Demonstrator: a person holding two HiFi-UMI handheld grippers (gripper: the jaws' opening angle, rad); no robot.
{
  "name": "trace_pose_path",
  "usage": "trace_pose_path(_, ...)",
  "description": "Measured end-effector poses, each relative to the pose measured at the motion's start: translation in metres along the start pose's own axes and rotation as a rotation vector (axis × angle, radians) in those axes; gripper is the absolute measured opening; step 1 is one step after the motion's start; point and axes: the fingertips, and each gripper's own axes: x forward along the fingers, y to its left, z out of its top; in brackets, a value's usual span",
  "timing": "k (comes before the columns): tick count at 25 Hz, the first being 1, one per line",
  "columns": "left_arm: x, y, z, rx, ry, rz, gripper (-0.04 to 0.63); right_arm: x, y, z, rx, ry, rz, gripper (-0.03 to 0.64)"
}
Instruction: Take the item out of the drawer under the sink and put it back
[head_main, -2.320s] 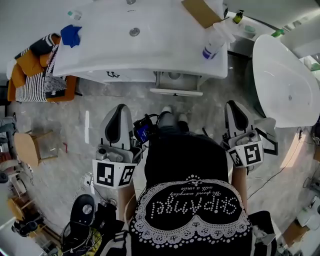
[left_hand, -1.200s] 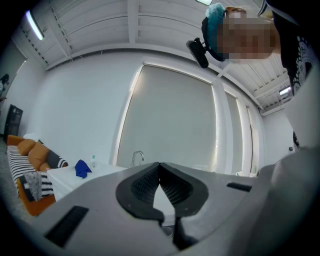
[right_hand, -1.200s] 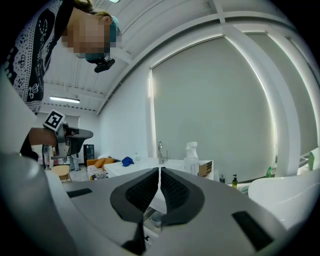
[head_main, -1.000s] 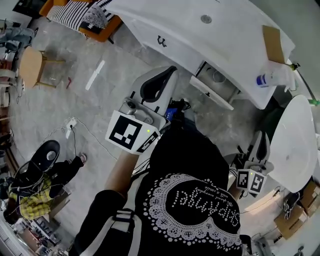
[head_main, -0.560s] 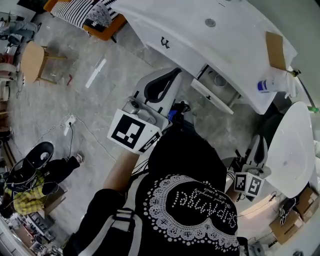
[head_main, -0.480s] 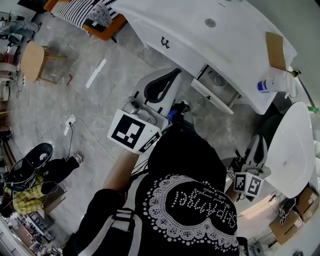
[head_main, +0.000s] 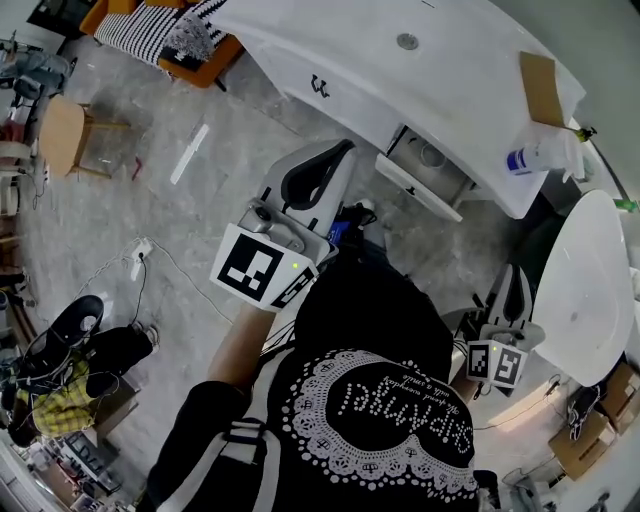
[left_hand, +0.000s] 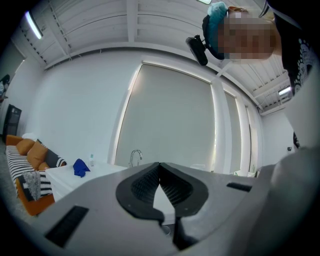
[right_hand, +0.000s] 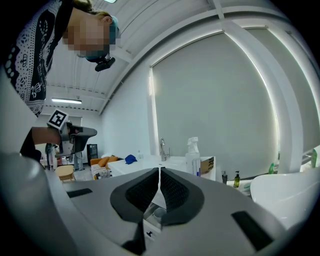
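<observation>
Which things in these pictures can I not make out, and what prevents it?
- Item inside the open drawer: too small to name in the head view. In the right gripper view the shut right tool covers most of it.
- Same drawer, left gripper view: mostly hidden behind the shut left tool.
- Label of the spray bottle: too small to read in the right gripper view and the head view.

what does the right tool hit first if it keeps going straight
Likely the open drawer of the sink cabinet, seen just past the shut right tool; depth is unclear.
</observation>
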Motion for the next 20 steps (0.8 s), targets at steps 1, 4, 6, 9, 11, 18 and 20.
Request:
trace_pose_path(1, 0.001, -0.001, 0.000, 0.001, 0.001, -0.001, 0.005, 0.000, -0.001, 0.000, 0.000, -0.002, -0.001, 0.021)
trace_pose_path(4, 0.005, -0.005, 0.002, 0.005, -0.003, -0.007, 0.005, -0.003, -0.005, -0.001, 0.000, -0.003, -0.002, 0.021)
trace_pose_path(6, 0.009, -0.011, 0.003, 0.006, -0.008, -0.018, 0.005, -0.005, -0.008, -0.001, -0.002, -0.004, -0.008, 0.021)
trace_pose_path(9, 0.014, -0.025, 0.002, -0.011, -0.009, -0.048, 0.005, -0.007, -0.008, 0.002, -0.014, -0.006, -0.009, 0.021)
trace_pose_path(11, 0.019, -0.041, -0.004, -0.035, -0.001, -0.081, 0.005, -0.008, -0.008, 0.003, -0.023, -0.006, -0.010, 0.021)
trace_pose_path(18, 0.040, -0.120, -0.039, -0.066, 0.026, -0.224, 0.005, -0.002, -0.007, 0.001, -0.027, 0.008, -0.002, 0.021)
trace_pose_path(20, 0.042, -0.143, -0.051, -0.019, 0.055, -0.297, 0.005, 0.004, -0.001, 0.004, -0.037, 0.009, 0.014, 0.021)
